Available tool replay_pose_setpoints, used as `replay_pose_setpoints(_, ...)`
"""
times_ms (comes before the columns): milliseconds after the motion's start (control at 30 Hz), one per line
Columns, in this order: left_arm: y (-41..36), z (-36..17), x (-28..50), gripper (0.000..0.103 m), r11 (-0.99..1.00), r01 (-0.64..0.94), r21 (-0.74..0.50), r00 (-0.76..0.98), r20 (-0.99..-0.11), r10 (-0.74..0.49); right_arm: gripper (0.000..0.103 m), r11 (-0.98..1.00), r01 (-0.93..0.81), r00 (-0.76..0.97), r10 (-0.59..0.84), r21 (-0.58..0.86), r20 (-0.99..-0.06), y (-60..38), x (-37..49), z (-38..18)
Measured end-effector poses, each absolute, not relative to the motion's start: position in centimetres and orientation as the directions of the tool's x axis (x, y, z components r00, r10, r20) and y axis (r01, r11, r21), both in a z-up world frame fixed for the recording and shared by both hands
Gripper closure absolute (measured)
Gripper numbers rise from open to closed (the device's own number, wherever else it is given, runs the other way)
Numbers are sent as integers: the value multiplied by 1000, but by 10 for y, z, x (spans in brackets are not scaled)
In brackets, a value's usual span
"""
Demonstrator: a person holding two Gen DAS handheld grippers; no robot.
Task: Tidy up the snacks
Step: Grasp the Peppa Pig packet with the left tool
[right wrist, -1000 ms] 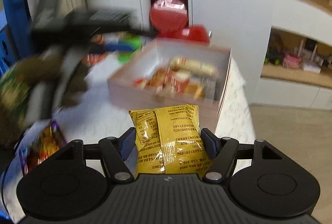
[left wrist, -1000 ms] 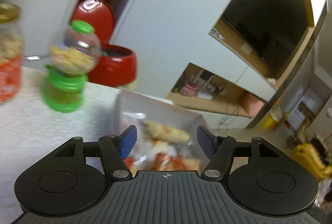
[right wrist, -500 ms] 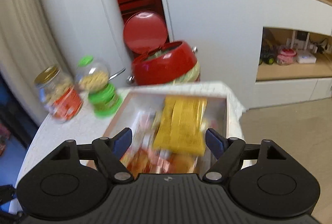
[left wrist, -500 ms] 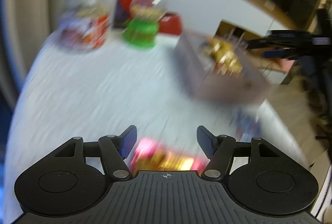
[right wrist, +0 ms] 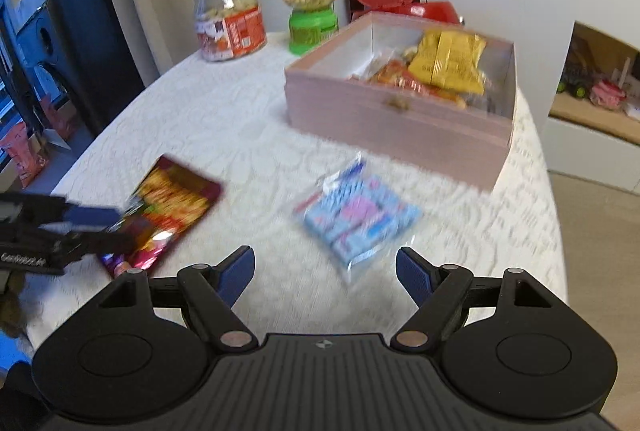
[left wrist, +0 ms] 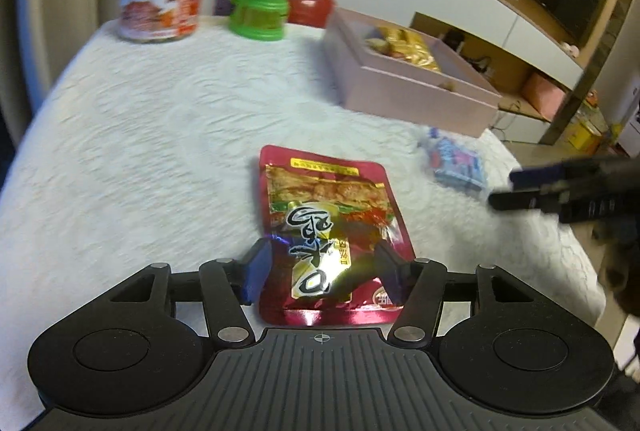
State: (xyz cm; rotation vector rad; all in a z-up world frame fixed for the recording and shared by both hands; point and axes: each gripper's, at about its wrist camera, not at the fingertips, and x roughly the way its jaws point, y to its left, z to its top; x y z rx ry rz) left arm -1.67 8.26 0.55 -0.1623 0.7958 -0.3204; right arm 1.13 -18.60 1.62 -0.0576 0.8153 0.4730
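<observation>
Left tongs point(left wrist: 324, 271) spread wide around a glossy red foil snack packet point(left wrist: 332, 227) on the white textured bench point(left wrist: 160, 135); right tongs point(right wrist: 325, 271) wide, empty, above a blue-and-pink clear-wrapped packet point(right wrist: 356, 219).

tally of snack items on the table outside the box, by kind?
Loose packets: 2, glossy red foil snack packet, clear packet of blue-pink candies
Jars/dispensers: 2, gold-lidded glass snack jar, green gumball-style dispenser
Total: 4
</observation>
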Motion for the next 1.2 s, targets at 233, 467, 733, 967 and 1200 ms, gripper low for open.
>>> replay_pose_setpoints(233, 51, 0, 11, 44, 873, 221, -434, 609, -638, -471, 25, 913, -398, 639, 347, 91, -687, -187, 3, 12)
replay_pose_setpoints(467, 42, 22, 7, 45, 878, 217, -426, 646, -612, -456, 25, 967, -253, 751, 194, -4, -631, -211, 26, 19)
replay_pose_setpoints(733, -27, 7, 37, 46, 777, 293, -557, 422, -654, -627, 25, 970, -224, 740, 233, 94, -631, -242, 28, 6)
replay_pose_setpoints(967, -28, 6, 48, 57, 908, 285, -307, 567, -710, -418, 62, 979, -194, 756, 194, 69, -626, -239, 66, 5)
replay_pose_setpoints(1200, 8, 14, 42, 61, 914, 217, -343, 589, -701, -403, 63, 954, -268, 691, 289, 136, -663, -225, 75, -10)
